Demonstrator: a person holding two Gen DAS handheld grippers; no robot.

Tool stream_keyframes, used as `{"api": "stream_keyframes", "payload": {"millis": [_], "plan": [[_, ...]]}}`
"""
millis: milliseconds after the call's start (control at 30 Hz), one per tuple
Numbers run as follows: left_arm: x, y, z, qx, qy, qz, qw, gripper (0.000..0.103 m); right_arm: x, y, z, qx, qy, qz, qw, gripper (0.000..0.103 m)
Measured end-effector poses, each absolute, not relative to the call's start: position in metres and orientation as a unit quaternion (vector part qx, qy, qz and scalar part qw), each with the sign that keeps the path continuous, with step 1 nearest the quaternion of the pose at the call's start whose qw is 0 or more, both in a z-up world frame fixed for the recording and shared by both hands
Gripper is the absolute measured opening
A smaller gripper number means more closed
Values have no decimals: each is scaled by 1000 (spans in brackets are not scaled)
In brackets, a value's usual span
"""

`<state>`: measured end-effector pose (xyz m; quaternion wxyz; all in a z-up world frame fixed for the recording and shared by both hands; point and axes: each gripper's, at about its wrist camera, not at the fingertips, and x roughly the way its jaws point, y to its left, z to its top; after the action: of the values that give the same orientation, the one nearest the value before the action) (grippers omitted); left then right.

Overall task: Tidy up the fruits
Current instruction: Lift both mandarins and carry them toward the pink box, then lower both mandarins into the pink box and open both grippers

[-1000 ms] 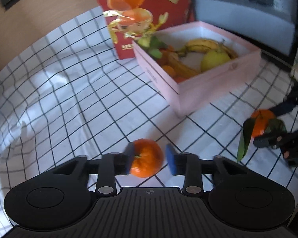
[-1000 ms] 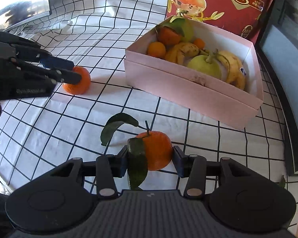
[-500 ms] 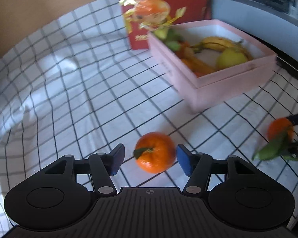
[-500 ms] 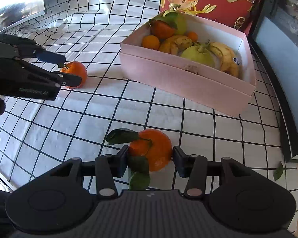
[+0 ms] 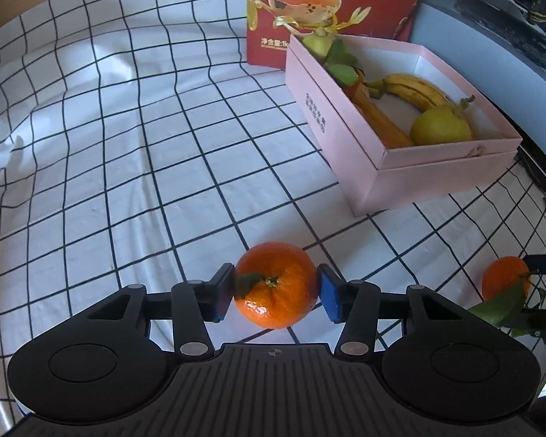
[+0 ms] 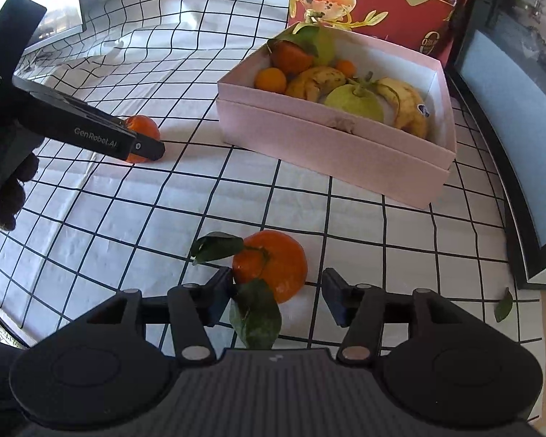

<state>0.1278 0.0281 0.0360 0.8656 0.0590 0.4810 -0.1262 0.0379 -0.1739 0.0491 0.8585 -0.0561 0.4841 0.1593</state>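
Two mandarins lie on the checked cloth of the worktop [image 5: 134, 189], one between the jaws of each gripper. Your left gripper [image 5: 276, 295] brackets the plain mandarin [image 5: 276, 286]; its jaws have just been closing, and the blue pads sit against or just beside the fruit's sides. The view does not settle whether they press yet. Your right gripper [image 6: 278, 296] stands spread around the leafy mandarin [image 6: 273, 264], its jaws having just been opening; the left pad is near the rind, while the right pad is clear of it.

Handle each fruit as light, round and soft-skinned. It will likely roll if nudged off-centre, and the rind should dent under hard pressure. Take hold across the widest part, pads on opposite sides, stem up. On the leafy mandarin, keep the pads on bare rind: one leaf [image 6: 256, 313] hangs between the jaws and could make the hold slip.

Further back, the pink box [image 6: 331, 142] stands open, well apart from both mandarins, already holding bananas, a green pear-like fruit and small oranges. Behind it stands a red carton [image 5: 331, 11].
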Motion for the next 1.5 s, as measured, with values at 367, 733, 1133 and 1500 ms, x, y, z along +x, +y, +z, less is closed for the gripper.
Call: {"api": "stream_keyframes", "payload": {"millis": [367, 733, 1133, 1500], "plan": [[92, 17, 58, 35, 484, -179, 856, 54, 35, -174, 55, -40, 471, 178, 863, 55], [60, -12, 61, 20, 511, -210, 833, 54, 38, -165, 52, -59, 468, 185, 862, 57], [62, -16, 62, 34, 512, -211, 832, 54, 46, -170, 42, -37, 481, 177, 858, 45], [121, -28, 143, 39, 402, -226, 886, 53, 68, -229, 159, 38, 337, 153, 928, 44]]}}
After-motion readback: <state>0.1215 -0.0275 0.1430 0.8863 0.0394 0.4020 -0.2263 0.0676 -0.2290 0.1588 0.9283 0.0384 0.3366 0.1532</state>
